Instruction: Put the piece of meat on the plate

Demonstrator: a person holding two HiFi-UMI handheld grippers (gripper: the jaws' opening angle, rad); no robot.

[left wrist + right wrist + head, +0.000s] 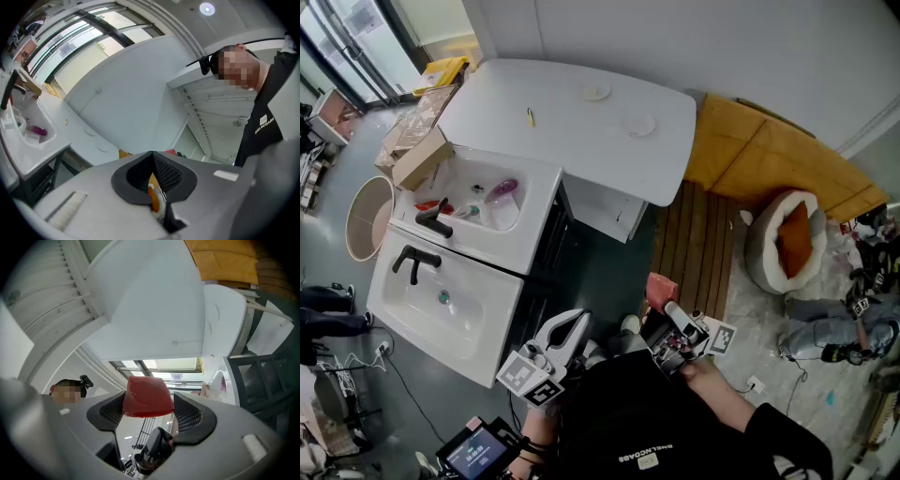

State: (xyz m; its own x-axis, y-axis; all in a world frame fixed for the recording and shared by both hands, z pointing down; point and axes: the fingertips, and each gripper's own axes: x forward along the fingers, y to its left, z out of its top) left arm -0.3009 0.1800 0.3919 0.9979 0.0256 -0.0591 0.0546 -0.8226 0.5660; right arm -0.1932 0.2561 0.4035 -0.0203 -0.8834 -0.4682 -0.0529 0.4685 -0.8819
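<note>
Fingers of right gripper (149, 408) clamp the red meat chunk (147, 397) at its flanks; probably soft, slippery. Left gripper (153, 161) fingers together.

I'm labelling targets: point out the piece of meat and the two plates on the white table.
piece of meat (147, 397): right gripper view, middle of its red face.
farther plate (596, 92): head view, bare centre.
nearer plate (641, 125): head view, bare centre.
</note>
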